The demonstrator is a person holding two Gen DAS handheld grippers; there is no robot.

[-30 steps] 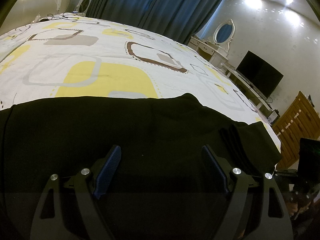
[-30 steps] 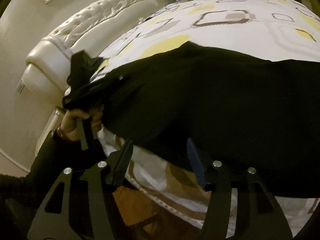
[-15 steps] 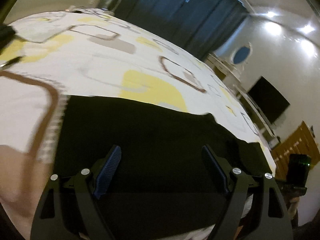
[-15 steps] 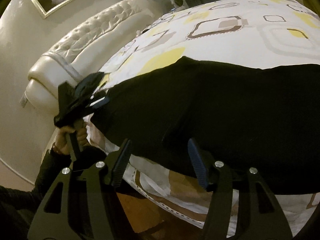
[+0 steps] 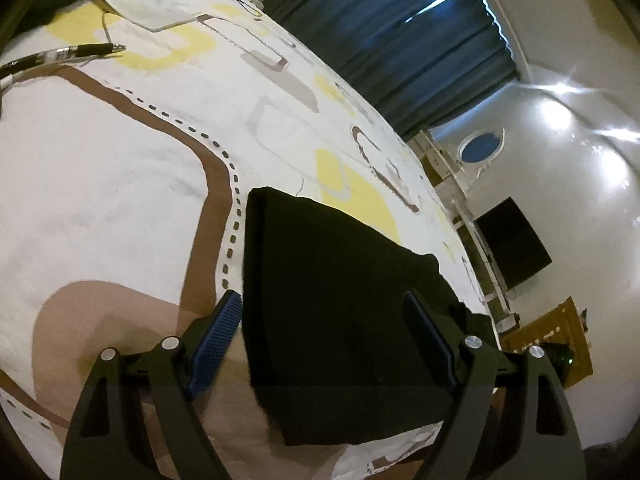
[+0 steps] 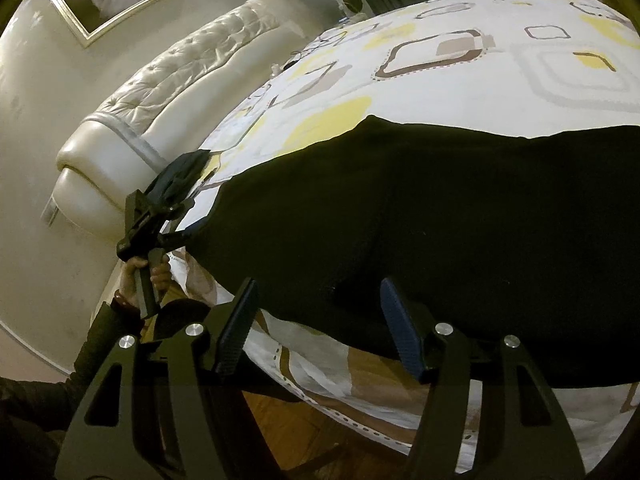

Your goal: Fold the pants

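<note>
Black pants point(image 5: 340, 300) lie flat on the patterned bedspread point(image 5: 120, 184), stretching along the bed's near edge; they also fill the right wrist view point(image 6: 440, 220). My left gripper point(image 5: 326, 340) is open and empty, its blue-padded fingers point(image 5: 218, 332) straddling the pants' left end just above the cloth. In the right wrist view the left gripper point(image 6: 172, 220) sits at that same end of the pants. My right gripper point(image 6: 320, 328) is open and empty, hovering at the near edge of the pants over the bed's side.
A pen point(image 5: 64, 54) and a cable lie on the bedspread at far left. A padded white headboard point(image 6: 160, 100) is at the left end of the bed. A dressing table with oval mirror point(image 5: 480, 152), a TV point(image 5: 516, 248) and dark curtains point(image 5: 392, 32) stand beyond the bed.
My left gripper has swung left to the end of the pants, so bare bedspread now fills its left side. My right gripper has barely moved. Both stayed open.
</note>
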